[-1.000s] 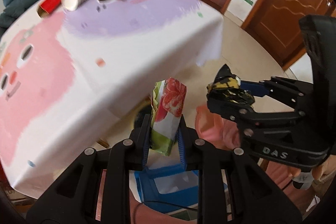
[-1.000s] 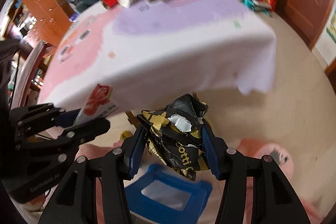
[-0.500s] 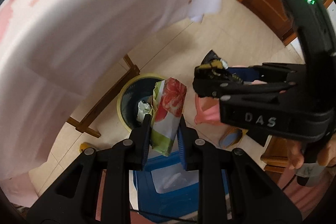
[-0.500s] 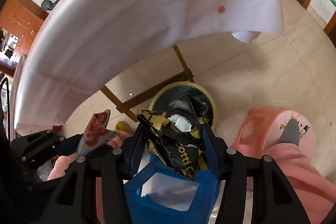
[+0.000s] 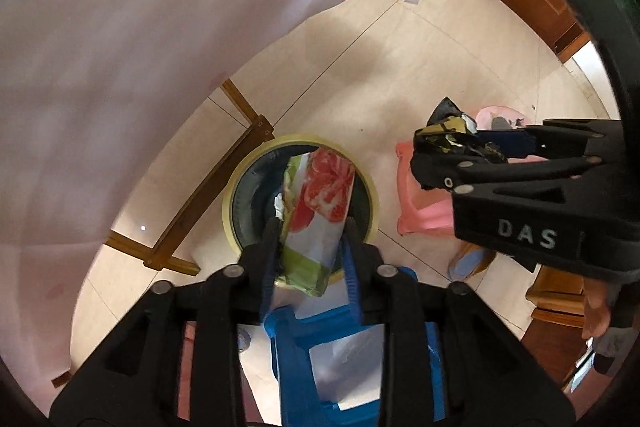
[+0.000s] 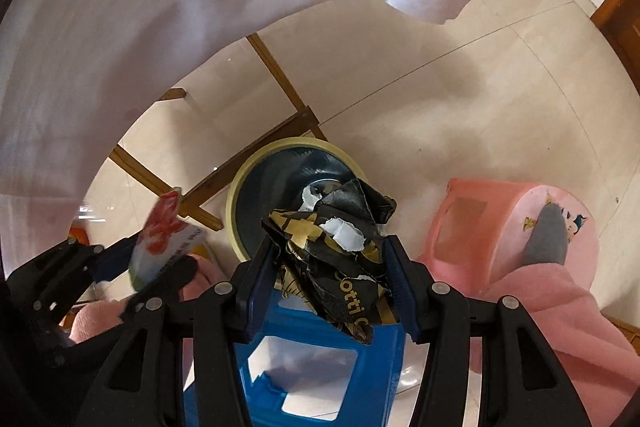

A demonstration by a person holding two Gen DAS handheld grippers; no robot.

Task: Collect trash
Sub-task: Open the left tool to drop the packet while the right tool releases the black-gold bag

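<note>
Glossy red-and-green printed wrapper (image 5: 316, 211) is standing upright between the blue pads of the left gripper (image 5: 310, 241), directly above the mouth of the round yellow-rimmed bin (image 5: 236, 187). The jaws of this gripper are opening; the wrapper is still sitting between them, its lower end poking out below the pads. The left gripper is pointing steeply down at the bin, whose dark liner is showing a few scraps of white paper at the bottom.

Crumpled black-and-gold foil packet (image 6: 340, 259) is being clamped by the right gripper (image 6: 332, 279), both pads pressing into its sides. This gripper is aiming straight down, with the packet hanging over the near rim of the same bin (image 6: 240, 195). From the left wrist view the right gripper (image 5: 448, 155) is reaching in level from the right edge, beside the bin rather than over its centre.

A blue plastic stool (image 6: 320, 359) is sitting just under both grippers, near the bin. A pink plastic stool (image 6: 492, 227) is standing to the right of the bin, with pink fabric (image 6: 560, 315) draped near it. A white tablecloth (image 5: 160, 27) is hanging across the top of both views, and a wooden table frame (image 5: 208, 187) is showing beneath it on the pale tiled floor (image 6: 440, 99).
</note>
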